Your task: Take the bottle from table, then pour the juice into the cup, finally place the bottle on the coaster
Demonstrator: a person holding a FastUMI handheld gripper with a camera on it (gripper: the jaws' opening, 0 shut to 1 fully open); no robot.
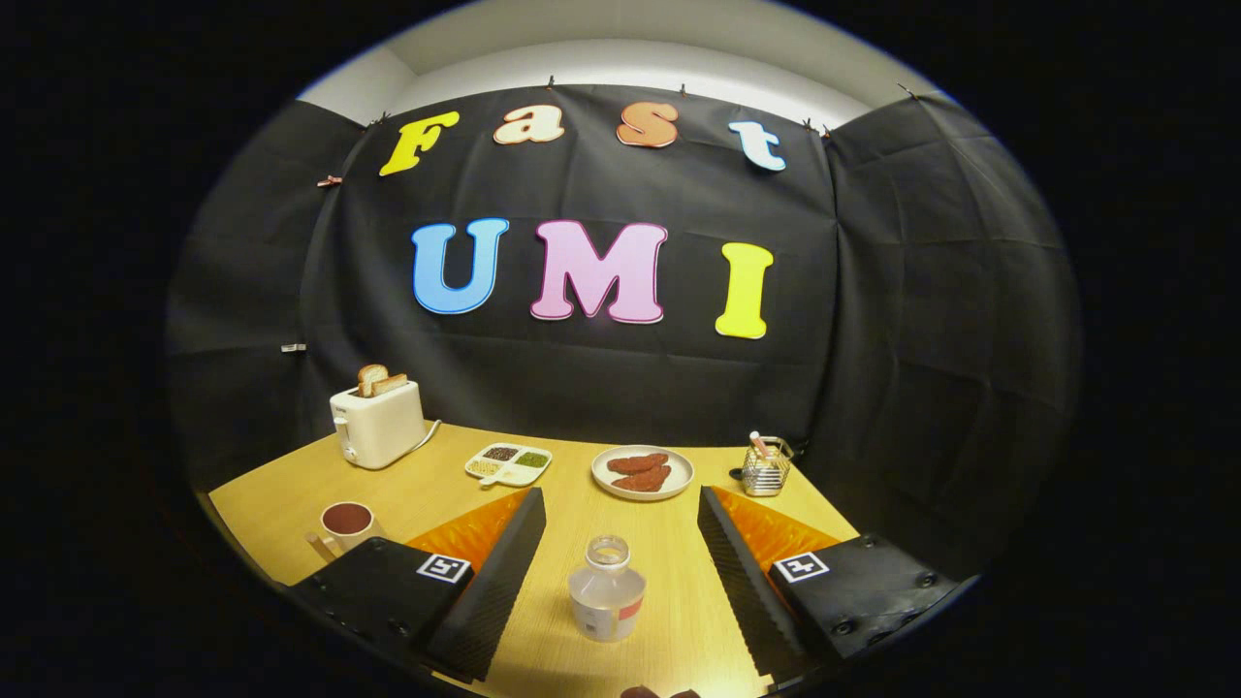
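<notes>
Black cloth hangs behind a wooden table (669, 543) that fills the lower middle of the frame, with a pale wall strip above the cloth at the top. At the bottom of the frame the gripper (620, 572) is spread wide, its two fingers (504, 562) angling outward to lower left and lower right, gripping nothing. Between them, standing upright on the table and touching neither finger, is the bottle (606, 591): clear, uncapped, its open mouth facing up, with a white and red label round its lower part. The cup (346, 523) sits at lower left, just beyond the left finger's base; it is white with a handle and holds dark reddish liquid. Farther back at centre left stands a white toaster (376, 422) with two slices of bread (378, 379) poking out of its top and a cord trailing to its right. Right of the toaster, near the table's far edge, lies a small divided tray (508, 464) with dark, green and pale fillings. A round plate (643, 473) with reddish-brown pieces on it rests at centre, beyond the bottle. At centre right, near the cloth, is a little wire basket (767, 467) with something pinkish standing in it. A dark rounded shape shows at the very bottom edge below the bottle; I cannot tell what it is.
</notes>
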